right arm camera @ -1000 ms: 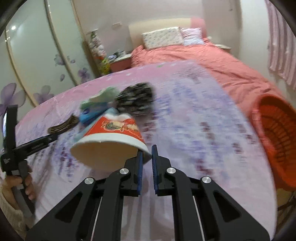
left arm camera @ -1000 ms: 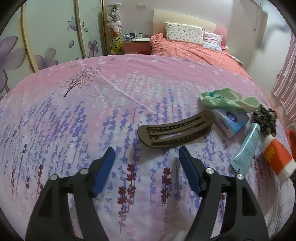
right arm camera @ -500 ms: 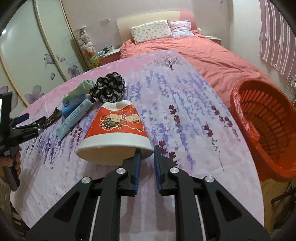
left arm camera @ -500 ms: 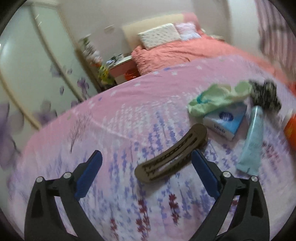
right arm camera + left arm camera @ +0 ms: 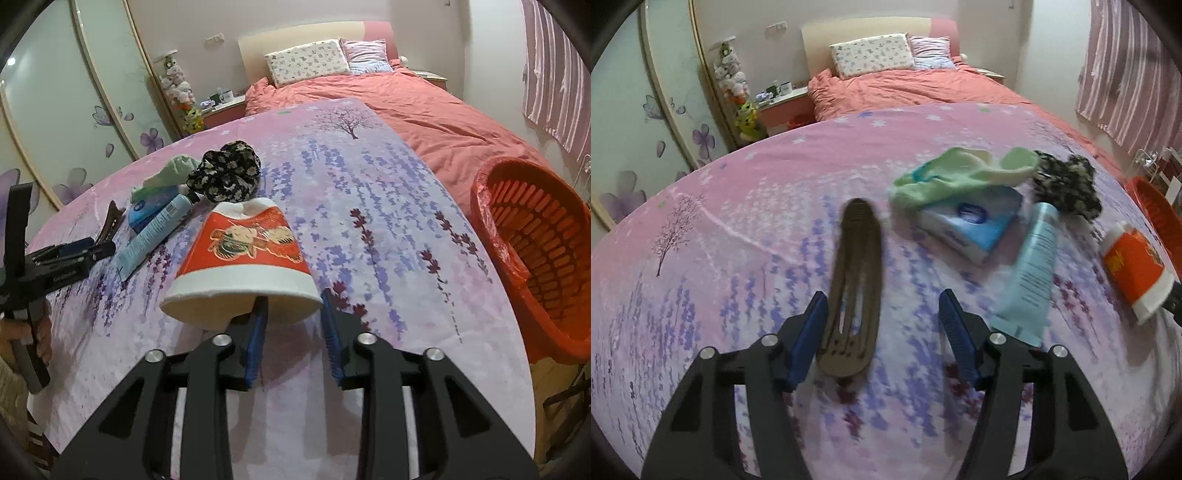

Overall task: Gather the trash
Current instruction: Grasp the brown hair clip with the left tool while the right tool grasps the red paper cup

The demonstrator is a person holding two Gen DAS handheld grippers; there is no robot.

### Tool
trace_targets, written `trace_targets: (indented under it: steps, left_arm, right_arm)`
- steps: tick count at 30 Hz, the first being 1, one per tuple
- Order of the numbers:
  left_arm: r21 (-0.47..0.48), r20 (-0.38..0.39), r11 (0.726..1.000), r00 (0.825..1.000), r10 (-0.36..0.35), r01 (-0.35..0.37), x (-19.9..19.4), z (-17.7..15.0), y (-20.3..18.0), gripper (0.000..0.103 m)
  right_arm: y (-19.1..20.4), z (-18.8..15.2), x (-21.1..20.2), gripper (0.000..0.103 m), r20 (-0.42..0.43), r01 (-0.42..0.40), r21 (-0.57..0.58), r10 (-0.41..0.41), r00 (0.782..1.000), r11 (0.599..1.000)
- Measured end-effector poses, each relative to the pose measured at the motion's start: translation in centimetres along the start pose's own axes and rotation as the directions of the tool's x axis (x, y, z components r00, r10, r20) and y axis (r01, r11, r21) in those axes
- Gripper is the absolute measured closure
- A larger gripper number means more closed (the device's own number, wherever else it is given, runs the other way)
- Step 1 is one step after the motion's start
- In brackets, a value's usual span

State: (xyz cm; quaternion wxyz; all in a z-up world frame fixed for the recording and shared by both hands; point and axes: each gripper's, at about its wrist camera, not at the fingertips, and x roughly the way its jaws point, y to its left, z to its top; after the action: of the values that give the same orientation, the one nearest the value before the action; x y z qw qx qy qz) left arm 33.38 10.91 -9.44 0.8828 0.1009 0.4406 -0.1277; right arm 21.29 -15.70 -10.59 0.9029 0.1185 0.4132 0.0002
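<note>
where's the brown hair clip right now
In the left wrist view the brown hair clip lies on the bedspread between the closing left gripper's fingers, left of the tissue pack.

Red-and-white paper cup (image 5: 242, 266) lay on its side on the floral sheet, open mouth twd the right wrist cam, base twd a black floral scrunchie (image 5: 225, 171). Printed figure on its red wall. Just left: pale blue tube (image 5: 155, 232), flat, w/ a blue tissue pack (image 5: 971, 223) beside it (green cloth (image 5: 960, 173) draped over). Brown hair clip (image 5: 855, 288) lay lengthwise, apart. Orange basket (image 5: 532, 254) stood off the sheet's right edge.
</note>
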Motion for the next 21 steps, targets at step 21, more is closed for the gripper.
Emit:
trace_targets:
  steps: [21]
  left_arm:
    - [-0.198, -0.009, 0.977, 0.996, 0.085, -0.085, 0.9, -0.1, 1.4, 0.039]
  right_arm:
    - [1.4, 1.0, 1.4, 0.068, -0.015, 0.073, -0.043, -0.074, 0.997, 0.996]
